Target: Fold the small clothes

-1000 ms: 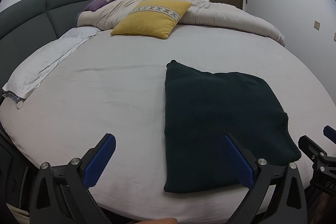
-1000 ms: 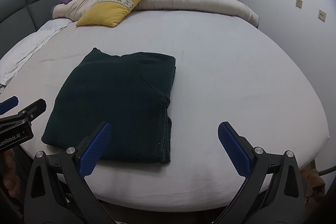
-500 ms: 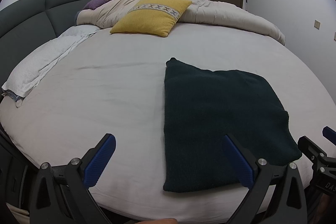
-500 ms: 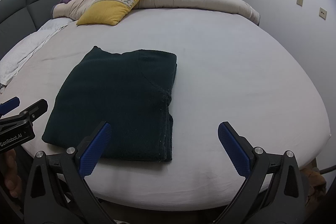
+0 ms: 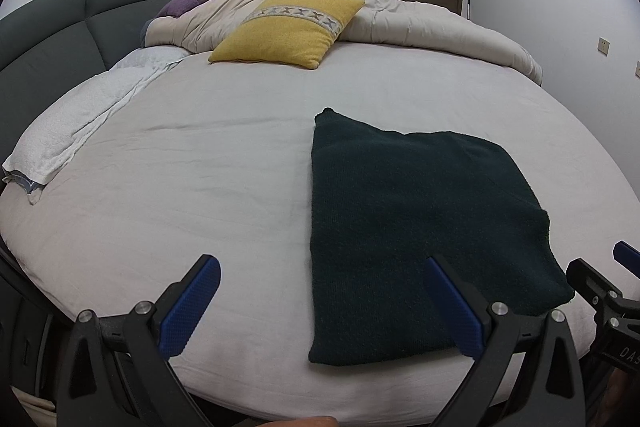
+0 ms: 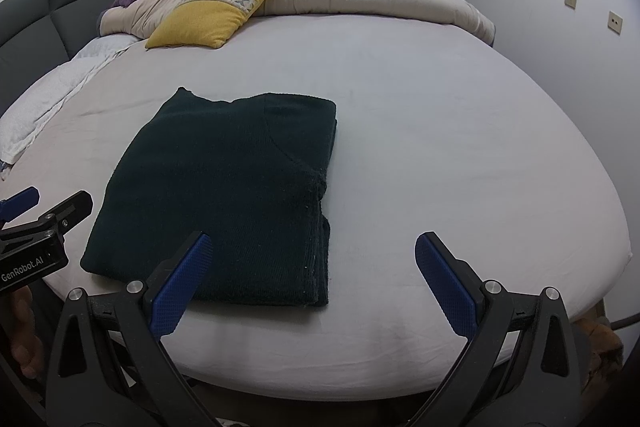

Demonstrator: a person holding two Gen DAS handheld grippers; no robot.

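Nothing has visibly shifted: both grippers, left (image 5: 320, 303) and right (image 6: 310, 279), gape wide, empty; folded dark sweater (image 6: 224, 195) possibly knitted, edges partly hidden.

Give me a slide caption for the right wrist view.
Open right gripper hovers near the folded dark sweater on the bed.

Left hand-held gripper (image 6: 24, 211) is cut off by the right view's edge, right hand-held gripper (image 5: 616, 275) by the left view's. The sweater's (image 6: 224, 187) lower layers are hidden; the bed's (image 5: 160, 211) near rim sits behind the fingers.
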